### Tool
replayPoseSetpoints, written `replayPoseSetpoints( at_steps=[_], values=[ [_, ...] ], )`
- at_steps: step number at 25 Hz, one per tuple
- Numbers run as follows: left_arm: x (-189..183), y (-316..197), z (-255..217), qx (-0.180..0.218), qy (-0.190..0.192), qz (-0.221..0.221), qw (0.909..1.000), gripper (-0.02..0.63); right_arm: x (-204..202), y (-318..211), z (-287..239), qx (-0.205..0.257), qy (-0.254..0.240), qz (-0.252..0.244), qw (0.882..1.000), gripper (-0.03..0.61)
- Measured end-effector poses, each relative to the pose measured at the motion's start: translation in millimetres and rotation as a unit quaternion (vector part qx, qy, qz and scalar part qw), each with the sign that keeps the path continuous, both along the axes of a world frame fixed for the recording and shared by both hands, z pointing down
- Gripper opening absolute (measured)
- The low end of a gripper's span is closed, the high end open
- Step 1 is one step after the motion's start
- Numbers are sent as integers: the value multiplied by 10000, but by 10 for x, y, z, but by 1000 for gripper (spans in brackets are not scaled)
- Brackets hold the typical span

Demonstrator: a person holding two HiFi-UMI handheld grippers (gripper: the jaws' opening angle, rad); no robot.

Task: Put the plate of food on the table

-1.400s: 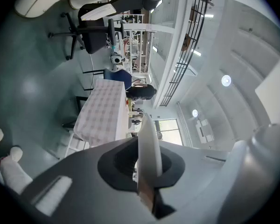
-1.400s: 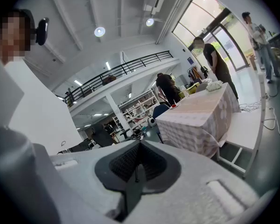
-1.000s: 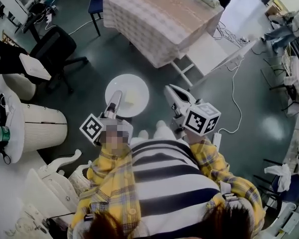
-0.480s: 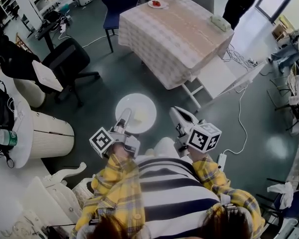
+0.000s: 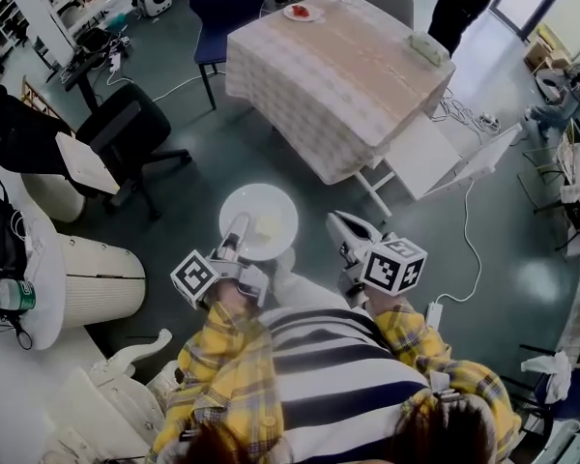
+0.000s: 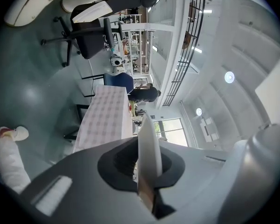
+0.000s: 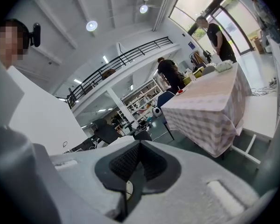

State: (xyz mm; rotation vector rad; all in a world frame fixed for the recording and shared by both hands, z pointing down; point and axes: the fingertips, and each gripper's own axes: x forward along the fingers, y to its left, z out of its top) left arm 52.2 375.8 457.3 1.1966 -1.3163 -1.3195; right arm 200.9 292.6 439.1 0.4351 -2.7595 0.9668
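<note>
Grey plastic left tongs (image 5: pixel 236 240) are clamped on the near rim of the white plate (image 5: pixel 261 211). They pinch it edge-on so that it juts forward flat over the floor, which I judge keeps the pale food (image 5: pixel 269 226) from sliding (the left gripper view shows the rim wedged tight between the pads). Just to its right, the right tongs (image 5: pixel 343 230) hang closed on nothing, apparently spare while one grip suffices. Further ahead and to the right stands the table (image 5: pixel 348 75) with its checked cloth, well apart from the plate, so the carry looks unfinished and the set-down not yet begun.
</note>
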Motion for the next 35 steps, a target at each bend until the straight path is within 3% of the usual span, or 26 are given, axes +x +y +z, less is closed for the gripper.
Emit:
replayPoseSetpoints(
  at_steps=[17, 35],
  values=[
    [-1065, -921, 30, -176, -142, 111, 9997, 3, -1229, -1021, 79, -198, 31, -38, 9998, -2],
    [-1399, -1857, 47, -178, -212, 620, 9977, 3, -1598, -1669, 135, -306, -89, 232, 9992, -2]
  ],
)
